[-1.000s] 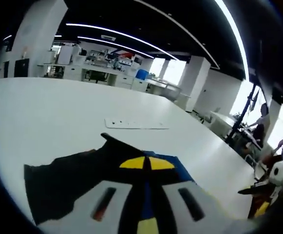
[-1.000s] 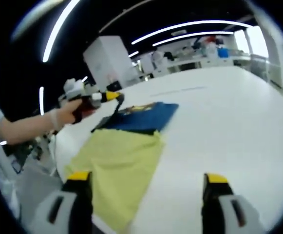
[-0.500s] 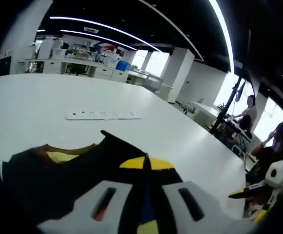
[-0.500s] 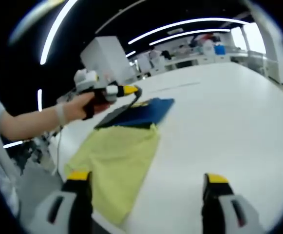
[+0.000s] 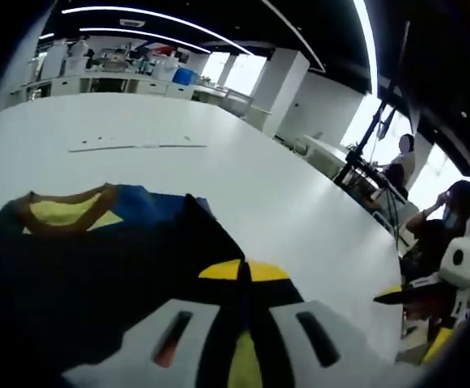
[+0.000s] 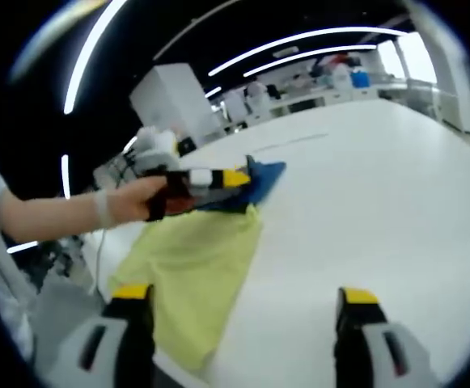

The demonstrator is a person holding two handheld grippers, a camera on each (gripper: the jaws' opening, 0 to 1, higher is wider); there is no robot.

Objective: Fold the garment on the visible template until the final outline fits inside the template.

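Up and over comes the garment [image 6: 255,179]: since a second ago its dark blue edge has been carried further across, covering more of the yellow template [image 6: 190,279] on the white desk [image 6: 380,202]. That looks like a fold mid-swing, not yet laid flat. Left tool [image 6: 233,177] is clamped on the fabric edge, jaws pressed together on dark cloth. Right tool [image 6: 243,311] hangs near, jaws spread wide, holding nothing.

Our left gripper [image 5: 244,271] was pinched tight, held out by our hand [image 6: 141,198]. Our right gripper [image 6: 243,303] had its jaws wide apart.
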